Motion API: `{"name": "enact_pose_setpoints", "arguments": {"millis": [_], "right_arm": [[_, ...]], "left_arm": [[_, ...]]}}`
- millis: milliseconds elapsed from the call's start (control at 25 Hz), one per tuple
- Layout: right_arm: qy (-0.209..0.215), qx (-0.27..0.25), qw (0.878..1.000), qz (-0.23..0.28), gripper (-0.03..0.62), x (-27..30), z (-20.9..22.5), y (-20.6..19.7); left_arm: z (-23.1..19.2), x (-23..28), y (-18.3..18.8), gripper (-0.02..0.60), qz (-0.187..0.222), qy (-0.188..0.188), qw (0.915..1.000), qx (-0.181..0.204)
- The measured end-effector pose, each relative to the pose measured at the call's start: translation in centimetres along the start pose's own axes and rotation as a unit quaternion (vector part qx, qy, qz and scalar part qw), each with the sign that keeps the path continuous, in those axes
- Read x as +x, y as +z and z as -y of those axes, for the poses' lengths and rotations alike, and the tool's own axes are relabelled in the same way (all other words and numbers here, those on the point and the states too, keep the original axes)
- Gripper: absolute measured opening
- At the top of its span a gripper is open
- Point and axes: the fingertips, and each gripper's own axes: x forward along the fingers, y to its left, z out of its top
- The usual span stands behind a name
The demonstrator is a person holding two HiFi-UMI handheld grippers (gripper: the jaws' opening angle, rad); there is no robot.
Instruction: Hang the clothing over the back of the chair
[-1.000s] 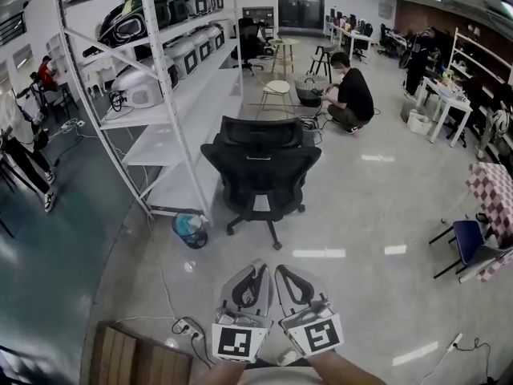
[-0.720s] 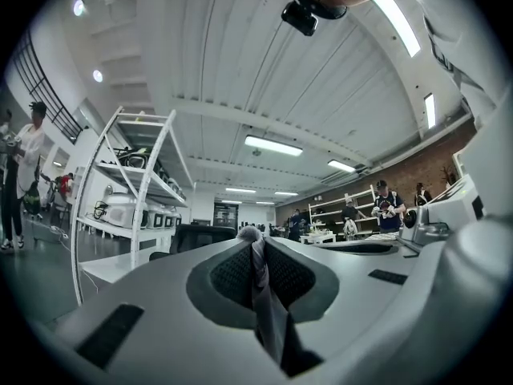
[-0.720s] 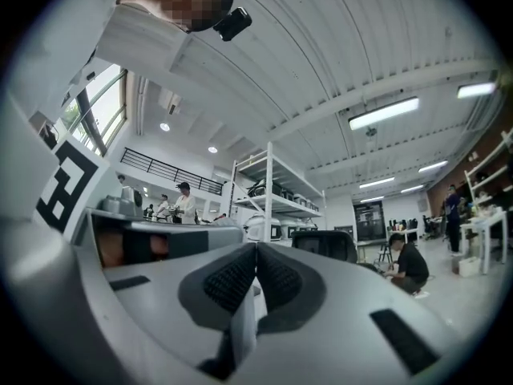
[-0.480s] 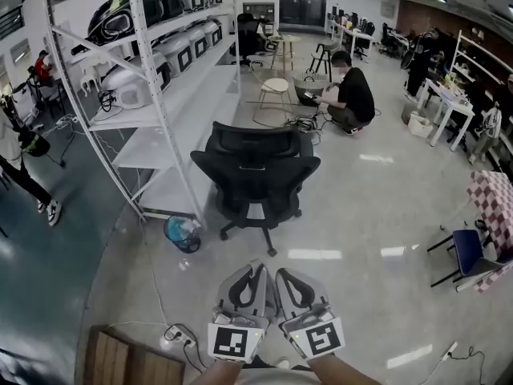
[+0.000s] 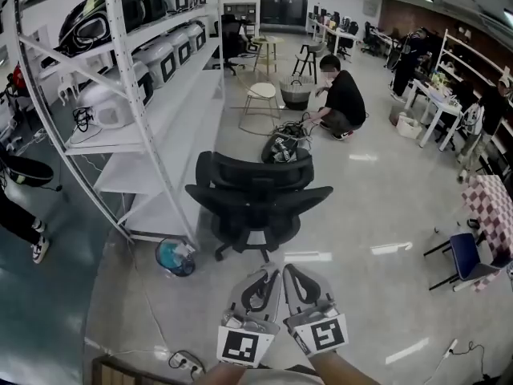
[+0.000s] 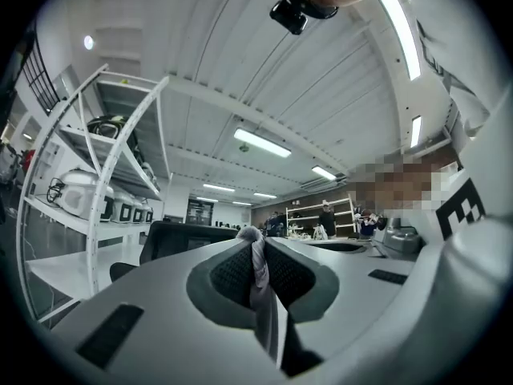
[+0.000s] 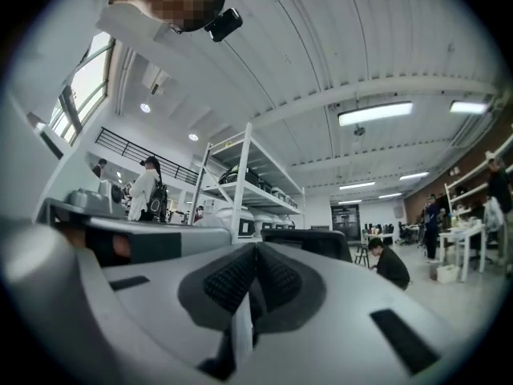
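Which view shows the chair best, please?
The head view: the whole chair shows, from back to wheels. The left gripper view and the right gripper view catch only the top of its back beyond the jaws.

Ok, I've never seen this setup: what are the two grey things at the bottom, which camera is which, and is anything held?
No robot: a person holds a two-jaw gripper in each hand, the left gripper and right gripper. The head view looks down from the person's head; the other two cameras ride on the grippers. Both pairs of jaws are shut on pale fabric, the clothing. Ahead on the floor stands a black chair, its back bare, beside a shelving rack.
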Motion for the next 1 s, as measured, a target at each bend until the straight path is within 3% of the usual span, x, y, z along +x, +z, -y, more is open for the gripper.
{"name": "enact_pose_setpoints", "arguments": {"millis": [400, 600, 1000], "right_arm": [[-0.021, 0.003, 1.0, -0.005, 0.015, 6.7, 1.1, -0.6], [-0.02, 0.016, 1.0, -0.001, 0.015, 9.7, 3.9, -1.6], [0.044, 0.011, 0.998, 0.042, 0.015, 16.4, 10.6, 0.0]], "left_arm": [[-6.8, 4.6, -0.4, 0.028, 0.005, -0.012, 0.9992, -0.037], [-8.4, 8.0, -0.5, 0.029, 0.009, -0.018, 0.9992, -0.034], [-10.1, 16.3, 1.8, 0.029, 0.04, 0.026, 0.9988, -0.012]]}}
